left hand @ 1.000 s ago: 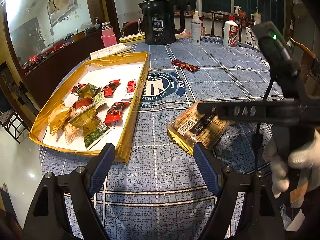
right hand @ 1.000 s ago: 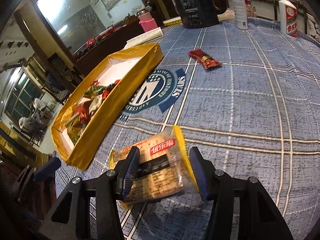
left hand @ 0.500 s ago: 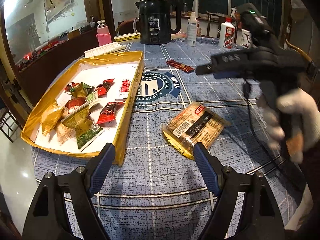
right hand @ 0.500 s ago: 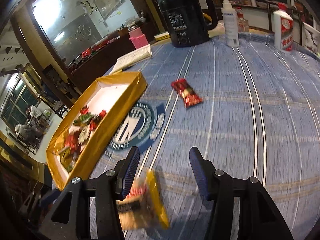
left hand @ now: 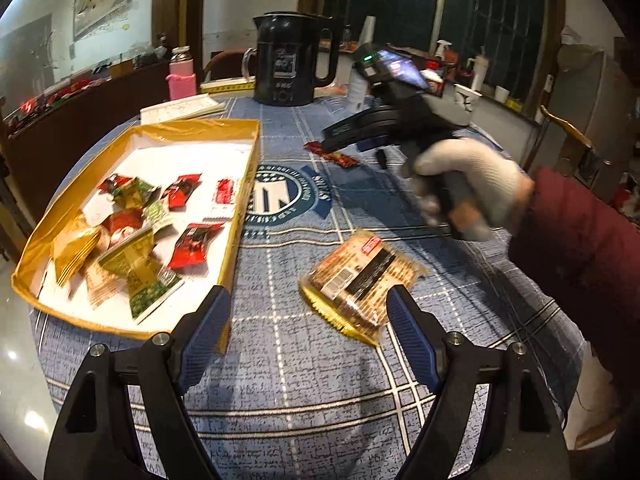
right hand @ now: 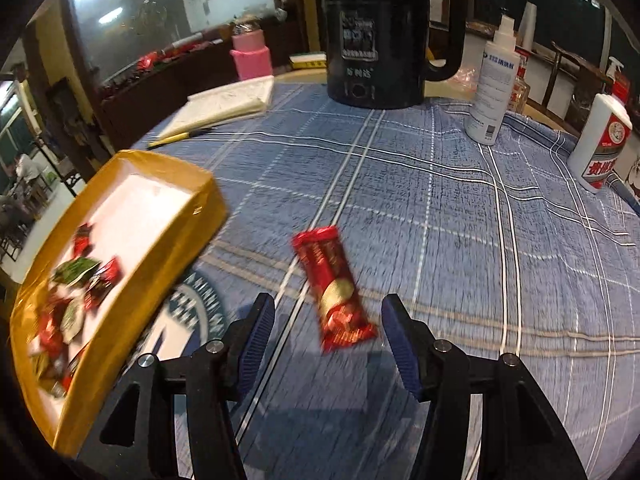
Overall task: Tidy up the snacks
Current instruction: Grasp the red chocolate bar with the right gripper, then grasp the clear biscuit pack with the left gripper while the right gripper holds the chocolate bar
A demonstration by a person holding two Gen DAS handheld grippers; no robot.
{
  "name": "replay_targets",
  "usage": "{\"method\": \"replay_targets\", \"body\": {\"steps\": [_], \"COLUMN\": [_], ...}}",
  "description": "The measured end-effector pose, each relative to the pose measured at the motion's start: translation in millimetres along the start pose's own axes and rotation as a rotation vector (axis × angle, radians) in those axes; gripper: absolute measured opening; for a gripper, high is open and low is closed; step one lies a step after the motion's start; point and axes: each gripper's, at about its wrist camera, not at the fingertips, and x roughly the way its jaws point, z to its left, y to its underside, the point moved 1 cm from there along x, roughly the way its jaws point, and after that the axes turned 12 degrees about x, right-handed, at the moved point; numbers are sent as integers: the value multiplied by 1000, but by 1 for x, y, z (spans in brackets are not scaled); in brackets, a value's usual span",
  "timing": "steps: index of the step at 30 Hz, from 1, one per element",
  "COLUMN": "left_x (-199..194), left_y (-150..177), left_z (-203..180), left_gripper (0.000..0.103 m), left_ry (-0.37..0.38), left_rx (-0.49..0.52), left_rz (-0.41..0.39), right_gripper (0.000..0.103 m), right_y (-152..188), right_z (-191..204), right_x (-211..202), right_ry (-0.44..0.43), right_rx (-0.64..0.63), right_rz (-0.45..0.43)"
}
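Fingers point(right hand: 258, 332) on your right gripper point(right hand: 326, 336) are wide, with the red snack bar point(right hand: 334, 288) lying between them on the worktop point(right hand: 460, 208). Your left gripper point(left hand: 308, 322) is wide too, holding nothing, near the cracker pack point(left hand: 358, 276) beside the yellow tray point(left hand: 240, 208).

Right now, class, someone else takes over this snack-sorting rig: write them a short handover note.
Left hand-held gripper: open, empty, low over the table, near the cracker pack.
Right hand-held gripper: open, empty, lined up on the red snack bar, which lies flat between its fingers, not gripped.
Gold tray: already holds a heap of small wrapped snacks.
Left to do: the cracker pack and the red snack bar both lie on the blue tablecloth, outside the tray. Grip each and move it in.
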Motion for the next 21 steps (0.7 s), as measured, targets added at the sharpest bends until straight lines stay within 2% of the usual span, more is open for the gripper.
{"method": "replay_targets", "body": {"steps": [5,6,9,15,21], "left_x": [5,6,7,0,-9], "left_y": [-2,-2,-1,0,4], "left_z": [-1,-1,-1,2,3], "left_gripper": [81,81,81,81,81], "left_ry": [40,44,60,83,77], "left_rx": [0,-1,-13,-39,-47], "left_rz": [3,6,11,11,7], "right_gripper": [56,51,26,25,25], "right_y": [-4,-3,1,12,50], "right_z": [0,3,10,0,-35], "right_x": [20,19,17,6,-30], "right_ry": [8,28,62,87,87], "right_rx": [14,-6,-37,7,61], "right_rz": [39,26,26,34,73]}}
